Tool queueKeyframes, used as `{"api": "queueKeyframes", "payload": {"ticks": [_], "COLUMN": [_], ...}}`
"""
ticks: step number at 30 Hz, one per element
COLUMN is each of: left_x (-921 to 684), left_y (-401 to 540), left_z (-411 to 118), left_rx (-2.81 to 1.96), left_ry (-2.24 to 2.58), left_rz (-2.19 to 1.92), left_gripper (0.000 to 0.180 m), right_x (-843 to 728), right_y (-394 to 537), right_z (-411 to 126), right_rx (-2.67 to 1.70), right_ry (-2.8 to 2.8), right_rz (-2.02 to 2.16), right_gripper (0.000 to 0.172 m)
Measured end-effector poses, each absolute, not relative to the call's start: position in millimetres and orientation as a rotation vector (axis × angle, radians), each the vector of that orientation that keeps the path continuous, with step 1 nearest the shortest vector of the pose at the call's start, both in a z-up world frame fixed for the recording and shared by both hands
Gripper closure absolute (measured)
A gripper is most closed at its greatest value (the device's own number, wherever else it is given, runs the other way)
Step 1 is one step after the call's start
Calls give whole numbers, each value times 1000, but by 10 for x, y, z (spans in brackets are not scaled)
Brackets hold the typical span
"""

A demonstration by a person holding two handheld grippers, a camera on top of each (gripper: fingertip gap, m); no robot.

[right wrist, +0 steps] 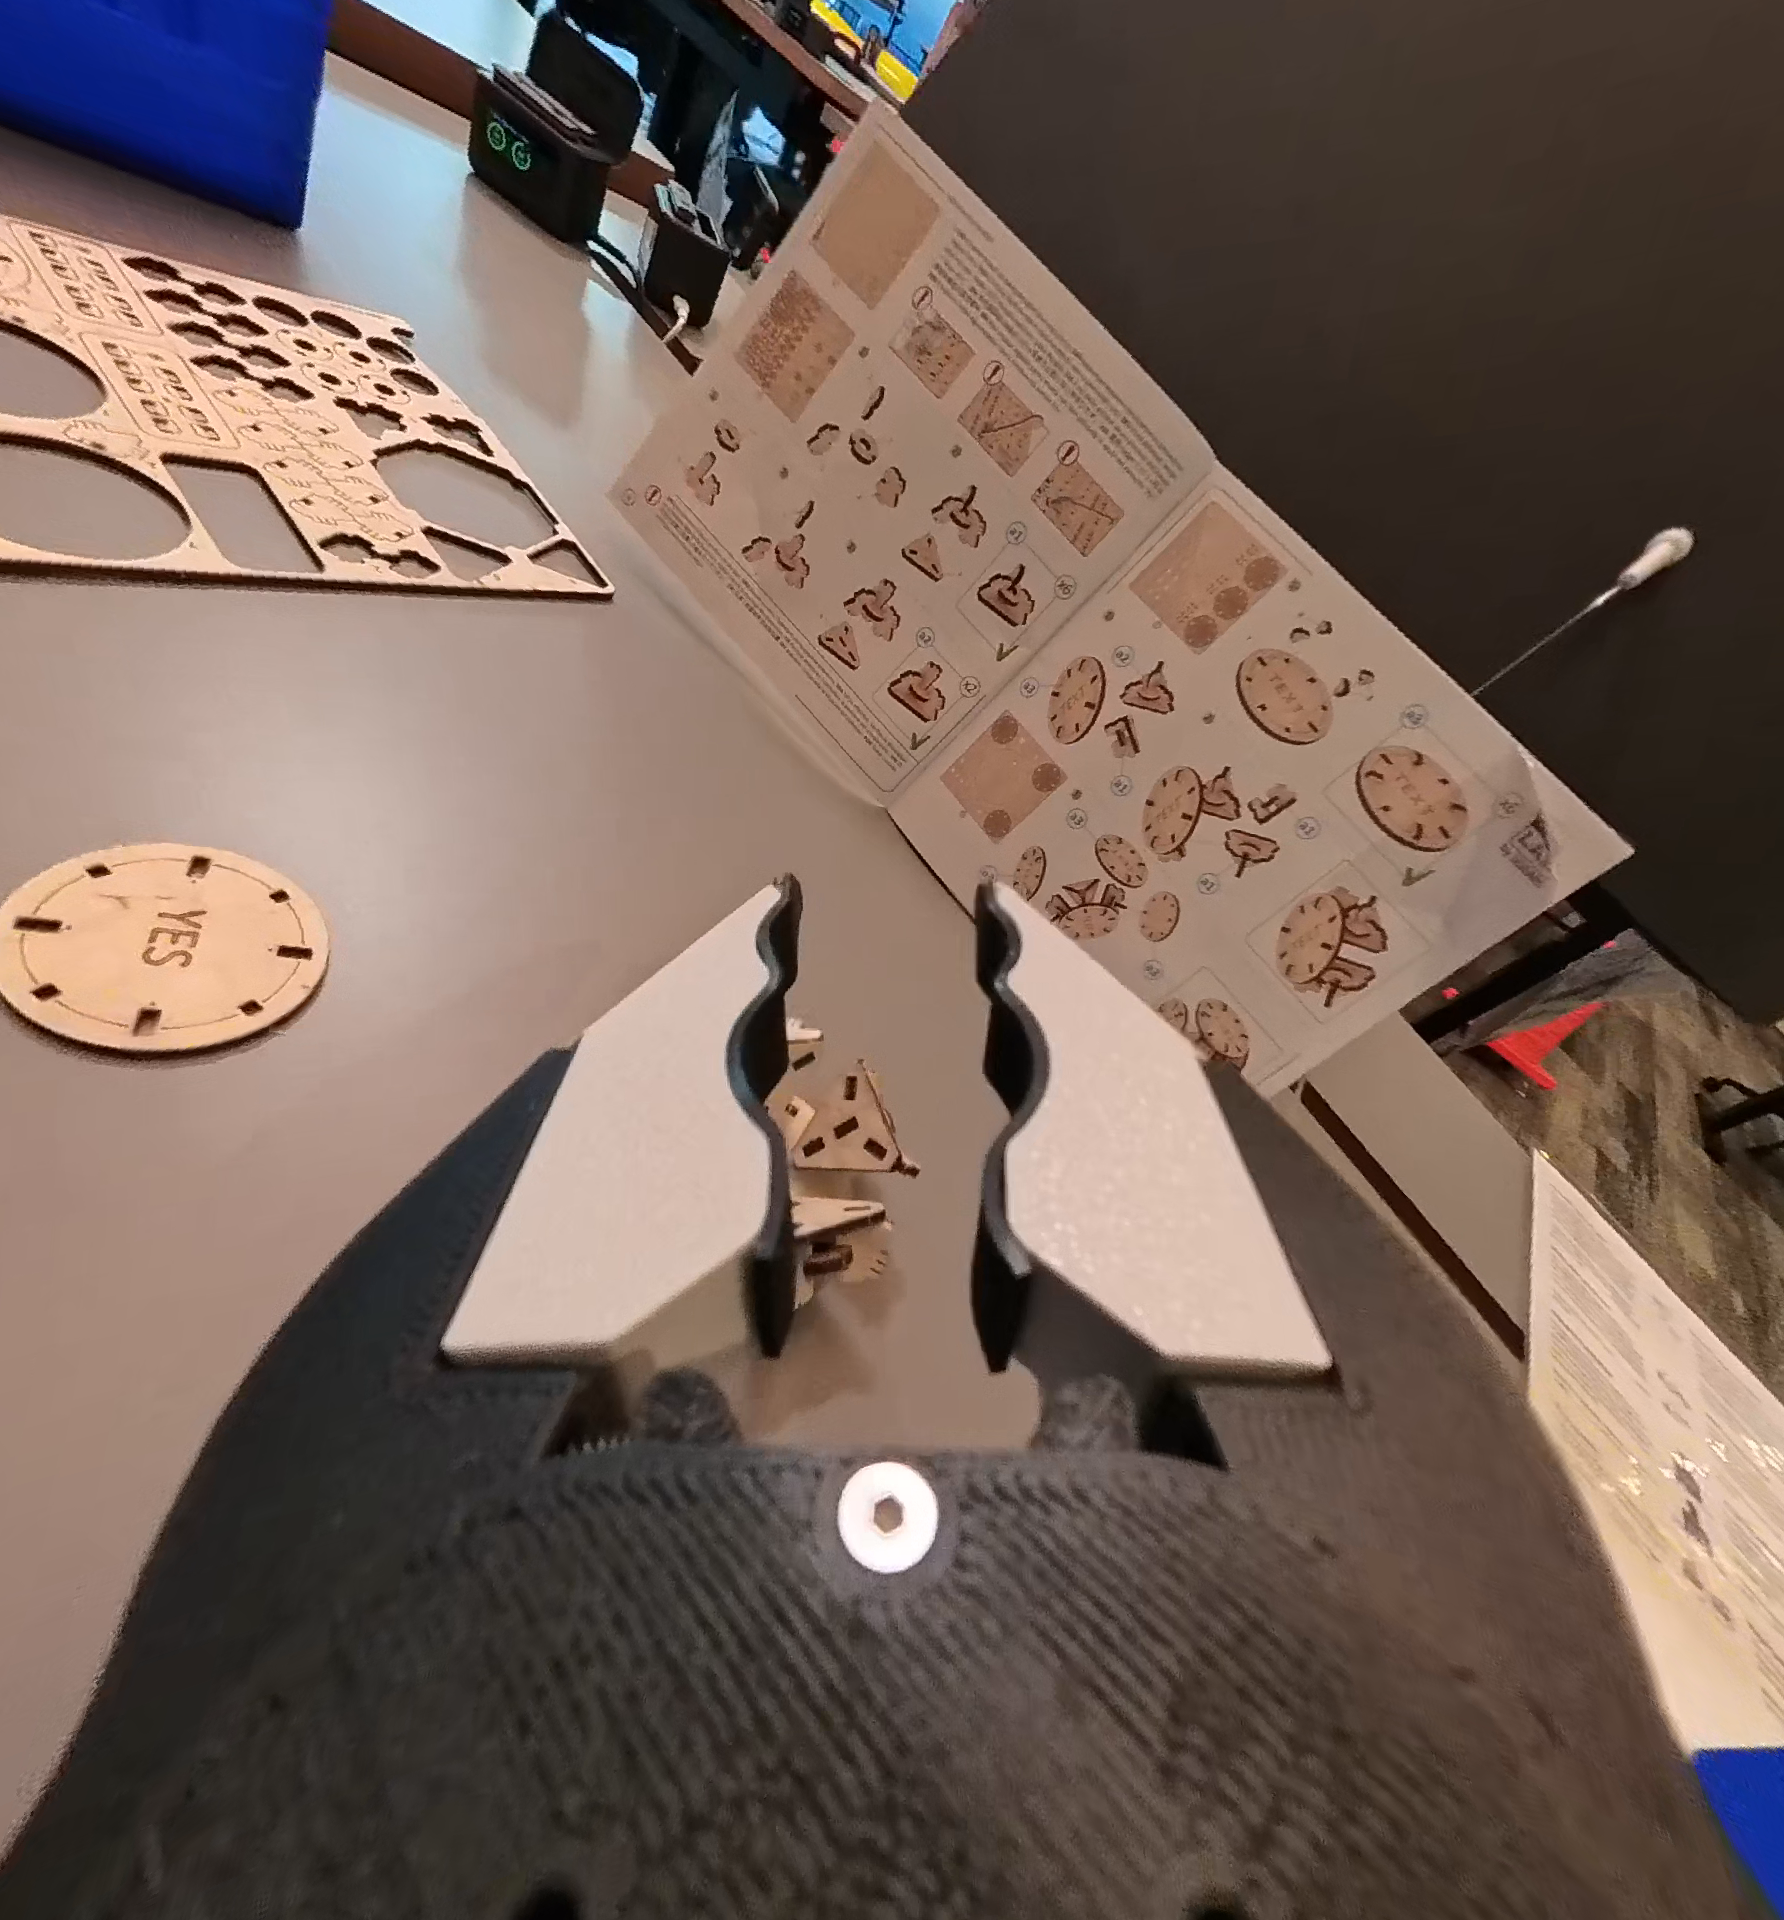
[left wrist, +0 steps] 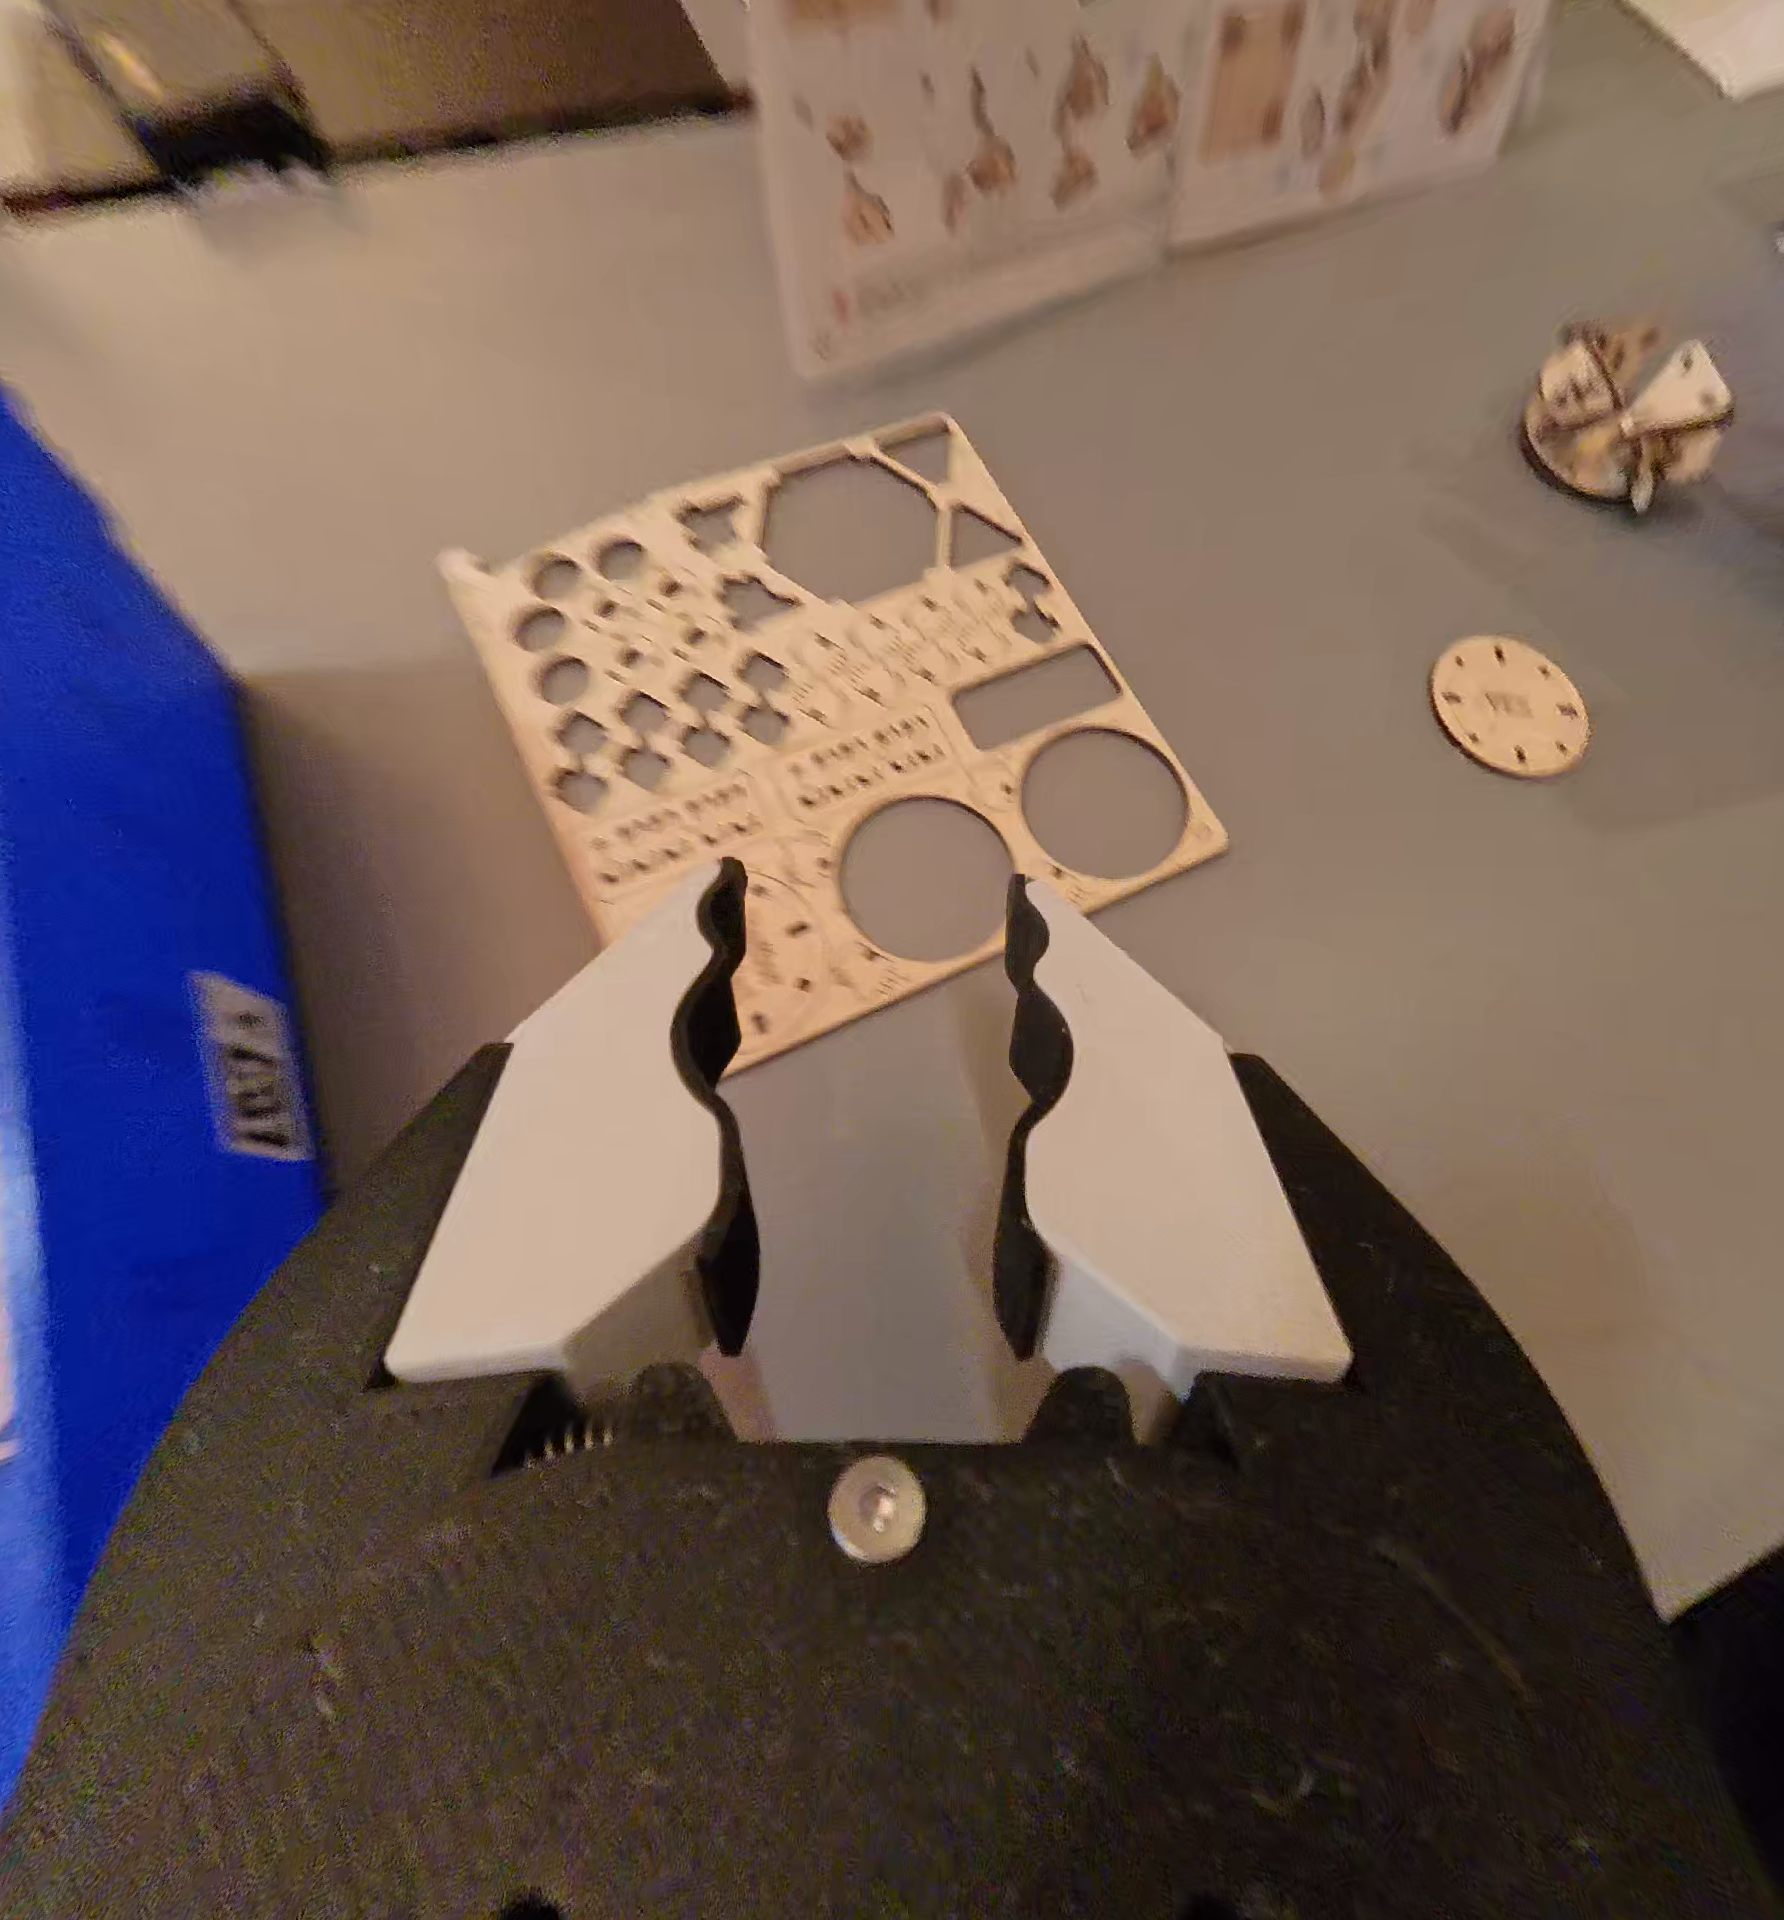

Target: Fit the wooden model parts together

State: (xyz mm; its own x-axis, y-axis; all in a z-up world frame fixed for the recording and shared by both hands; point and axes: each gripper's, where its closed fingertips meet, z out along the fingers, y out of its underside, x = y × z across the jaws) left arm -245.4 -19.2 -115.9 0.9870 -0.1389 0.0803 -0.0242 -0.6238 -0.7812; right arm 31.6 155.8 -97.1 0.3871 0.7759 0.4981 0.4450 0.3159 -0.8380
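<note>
Both claws are standing apart and bare: left claw [left wrist: 872, 883] is hovering over the punched-out sheet [left wrist: 826, 707], right claw [right wrist: 883, 899] above the half-built wooden piece [right wrist: 846, 1127]; the disc [right wrist: 155, 951] is lying unattached beside that sheet.

Pale wooden sheet [left wrist: 826, 717] with cut-out holes on grey table [left wrist: 1387, 935]; blue box [left wrist: 67, 831].

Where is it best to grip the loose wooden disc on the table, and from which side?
Probably by its rim. The disc lies flat on the table, with clear space around, so slide one finger under an edge from the side, or drag it to the table's edge first.
</note>
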Motion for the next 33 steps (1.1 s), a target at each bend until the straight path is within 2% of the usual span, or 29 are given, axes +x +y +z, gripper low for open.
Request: {"api": "queueKeyframes", "payload": {"ticks": [5,11,14,17,21,25,33], "left_x": [-2742,-2821,-2780,-3424,-3297,-3510,-3786], "left_y": [-301,-727,-953,-1383,-1467,-1628,-1887], "left_z": [-627,-348,-547,-661,-720,-686,-757], "left_rx": [-2107,-1975,-2008,-1983,-1826,-1704,-1572], "left_ry": [62,-25,27,-166,-264,-339,-432], "left_rz": [-99,-168,-53,431,105,71,-14], "left_gripper": [139,142,180,180,180,180,180], "right_x": [272,32,-246,-549,-992,-1697,-3254], "right_y": [1501,1254,990,735,524,245,-90], "right_z": [-870,-624,-552,-463,-249,-277,-244], "right_rx": [-1286,-1252,-1258,-1215,-1034,-1107,-1140], "right_ry": [-1222,-1206,-1256,-1313,-1313,-1506,-1915], "right_rz": [323,358,457,487,424,565,776], "right_gripper": [143,130,133,142,155,138,131]}}
